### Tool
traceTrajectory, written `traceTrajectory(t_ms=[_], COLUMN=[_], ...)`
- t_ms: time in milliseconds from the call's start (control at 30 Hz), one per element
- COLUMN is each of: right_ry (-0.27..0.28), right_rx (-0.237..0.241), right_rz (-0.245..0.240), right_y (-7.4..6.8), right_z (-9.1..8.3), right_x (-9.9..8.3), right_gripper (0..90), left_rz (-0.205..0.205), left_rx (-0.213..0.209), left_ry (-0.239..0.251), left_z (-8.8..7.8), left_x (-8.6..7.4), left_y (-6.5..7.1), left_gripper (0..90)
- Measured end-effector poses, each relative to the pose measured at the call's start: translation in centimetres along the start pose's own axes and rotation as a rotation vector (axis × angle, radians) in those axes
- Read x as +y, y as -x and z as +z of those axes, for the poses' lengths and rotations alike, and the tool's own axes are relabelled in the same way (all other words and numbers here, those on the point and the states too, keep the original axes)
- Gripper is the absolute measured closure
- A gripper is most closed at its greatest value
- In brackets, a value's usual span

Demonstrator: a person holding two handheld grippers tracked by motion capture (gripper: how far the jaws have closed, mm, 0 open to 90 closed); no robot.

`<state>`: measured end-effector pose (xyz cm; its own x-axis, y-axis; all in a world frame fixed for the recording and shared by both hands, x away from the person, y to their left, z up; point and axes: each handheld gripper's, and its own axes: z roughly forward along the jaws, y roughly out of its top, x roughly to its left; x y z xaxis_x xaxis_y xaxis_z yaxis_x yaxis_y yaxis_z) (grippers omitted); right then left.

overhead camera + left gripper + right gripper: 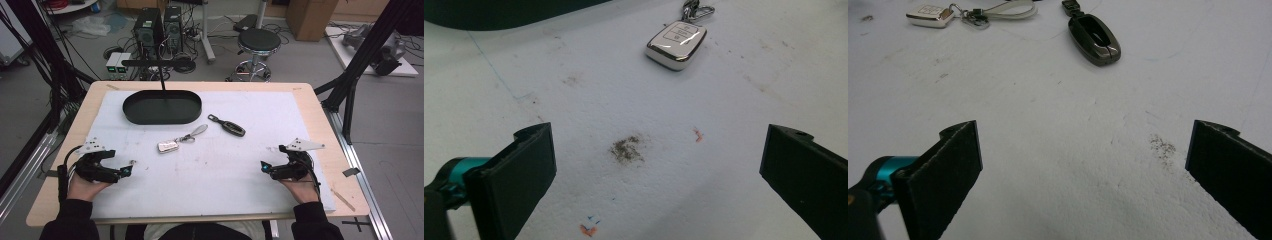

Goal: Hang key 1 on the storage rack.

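Near the centre of the high view, on the white mat [210, 165], lie the two things nearest the grippers: a silver key fob [168, 146] with a pale strap [196, 132] running up and to the right, and, just right of the strap's end, a dark key fob [233, 127] set on a slant. Neither fob touches a gripper. Above them, toward the upper left of the mat, sits an empty black oval tray [162, 106].

At lower left the left gripper [126, 171] rests in a hand, jaws spread, nothing between them; at lower right the right gripper [265, 167] is held likewise, jaws spread and empty.

The left gripper view places the silver key fob [676, 44] at the top, right of centre, beyond the gripper's spread jaws, with a grey smudge [627, 149] on the mat between. The right gripper view adds detail: the silver key fob [930, 15] at upper left with its clasp and strap, the dark key fob [1094, 39] at upper centre.
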<state>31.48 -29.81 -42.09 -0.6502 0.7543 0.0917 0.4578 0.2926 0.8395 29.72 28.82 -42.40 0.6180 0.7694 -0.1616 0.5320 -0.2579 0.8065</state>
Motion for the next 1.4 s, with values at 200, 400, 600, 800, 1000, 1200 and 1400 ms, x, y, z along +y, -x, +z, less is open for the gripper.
traceTrajectory(t_ms=[200, 400, 600, 800, 1000, 1200, 1400], right_ry=[-0.003, -0.006, -0.009, -0.014, -0.016, -0.026, -0.03], right_rx=[0.004, -0.001, 0.003, -0.007, -0.009, -0.013, -0.014], right_rz=[0.003, 0.006, 0.016, 0.011, 0.018, 0.025, 0.023], right_y=[-0.2, -0.1, -0.2, -0.1, -0.2, -0.2, -0.3], right_z=[0.0, 0.0, 0.0, 0.0, -0.1, -0.1, -0.1], right_x=[0.0, -0.1, -0.1, -0.3, -0.3, -0.4, -0.5], right_gripper=[0.8, 0.8, 0.8, 0.8, 0.8, 0.8, 0.8], left_rz=[0.013, 0.009, -0.015, 0.002, 0.021, 0.049, 0.079], left_rx=[0.003, 0.006, -0.001, -0.001, 0.008, 0.0, -0.011], left_ry=[-0.021, -0.03, -0.02, -0.024, -0.056, -0.094, -0.119], left_z=[0.2, 0.4, 0.4, 0.6, 1.8, 2.6, 3.5], left_x=[0.0, 0.0, 0.1, 1.3, 2.2, 3.2, 4.5], left_y=[0.2, 0.2, -0.2, -0.1, -0.2, -0.1, 0.2], left_gripper=[1.9, 2.0, 1.9, 2.0, 2.0, 3.8, 3.8])
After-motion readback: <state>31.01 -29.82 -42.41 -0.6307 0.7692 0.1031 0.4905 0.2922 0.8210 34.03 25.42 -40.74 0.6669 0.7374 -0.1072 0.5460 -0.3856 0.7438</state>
